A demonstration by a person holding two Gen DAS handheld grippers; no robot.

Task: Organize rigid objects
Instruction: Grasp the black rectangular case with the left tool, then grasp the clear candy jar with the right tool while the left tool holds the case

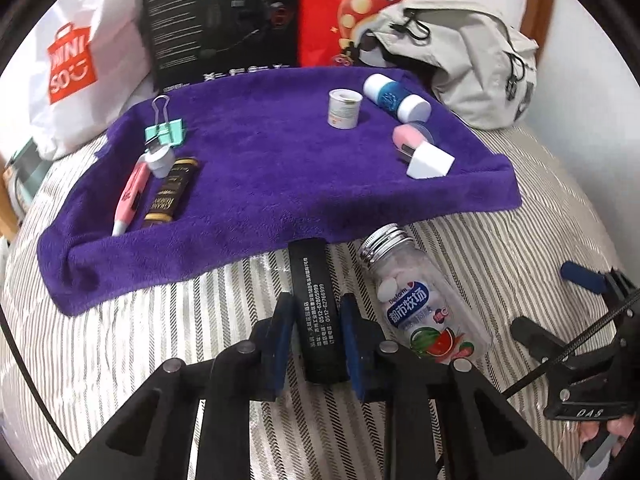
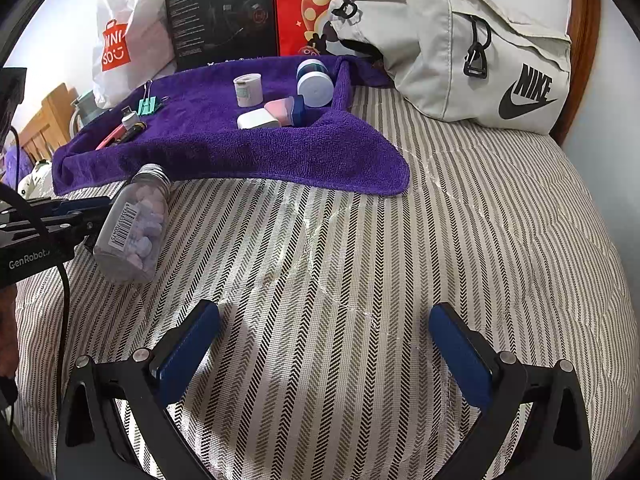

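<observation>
A: Gripping a flat black bar (image 1: 318,312) with white print on it, the left gripper (image 1: 316,320) has its blue pads pressed on both long sides. The bar's far end reaches the near edge of the purple towel (image 1: 260,152).

B: And the other tool?

A: The right gripper (image 2: 326,344) hangs wide apart over the striped bedcover (image 2: 460,220), with nothing between its fingers.

B: Where are the things being sorted?

A: A clear candy bottle (image 1: 416,300) with a silver cap lies on its side on the bedcover, just right of the held bar. On the towel's left part lie a teal binder clip (image 1: 166,130), a pink pen (image 1: 132,196), a dark bar (image 1: 170,196) with gold lettering and a small grey piece (image 1: 160,160). On its right part stand a small white roll (image 1: 344,108), with a blue-and-white tube (image 1: 396,98), a pink item (image 1: 408,140) and a white wedge (image 1: 430,162) near it.

B: Behind the towel?

A: A white shopping bag (image 1: 80,72), a black box (image 1: 220,16), a red bag (image 1: 360,0) and a grey backpack (image 2: 460,48).
</observation>
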